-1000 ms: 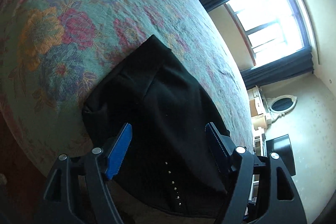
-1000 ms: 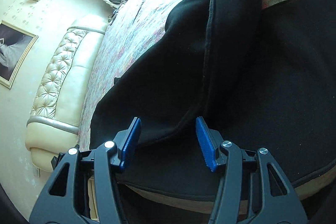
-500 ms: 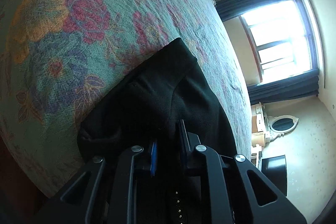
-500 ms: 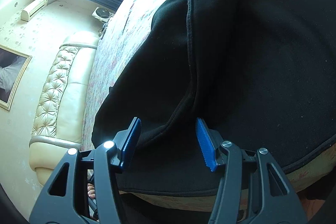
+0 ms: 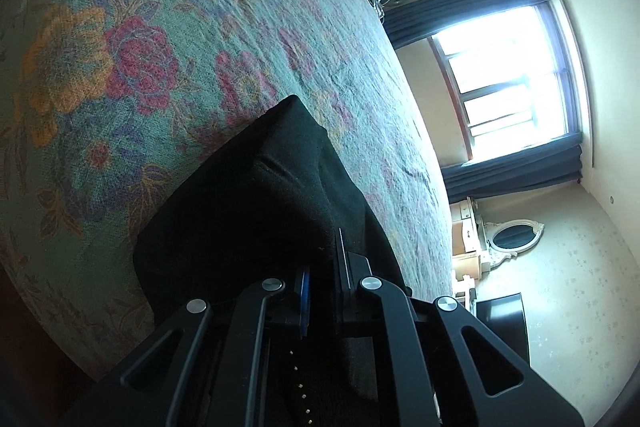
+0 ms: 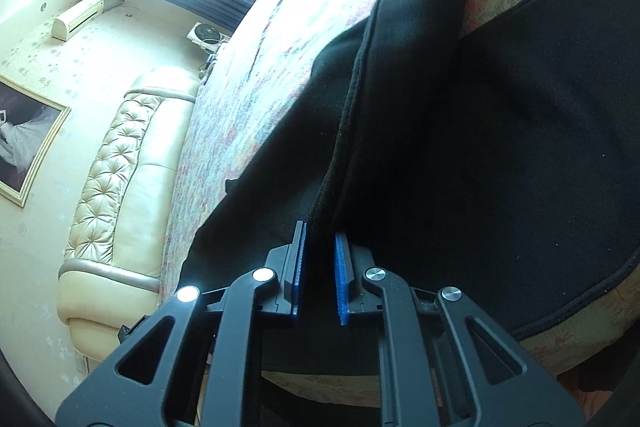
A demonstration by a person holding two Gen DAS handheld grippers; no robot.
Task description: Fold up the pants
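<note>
Lying on the bed (image 5: 168, 39) with its flowered cover, the black pants (image 5: 256, 211) are spread near the bed's near edge, and both claws are already upon them. The left claw (image 5: 323, 287) has just been closing and is now clenched on a raised fold of the black cloth; the fabric stands up in a ridge in front of its blue pads and a row of small pale studs shows below, between the arms of the claw. The right claw (image 6: 320, 267) has also just been closing, and its pads pinch the pants (image 6: 460, 147) at a seam edge that runs away from the claw, up and to the right in its view, toward the far part of the bed (image 6: 248, 95).

The relation that matters, in my judgement, is this: the long axis of the garment goes forward from the right claw along that seam, while the cloth in front of the left claw is short and ends in a corner just ahead. So each claw holds one point of the near edge, and the next move probably carries both points across the long axis, over the flat cloth that lies to the right of the seam.

I can read no brand, label or writing on the pants or elsewhere in the room.
</note>
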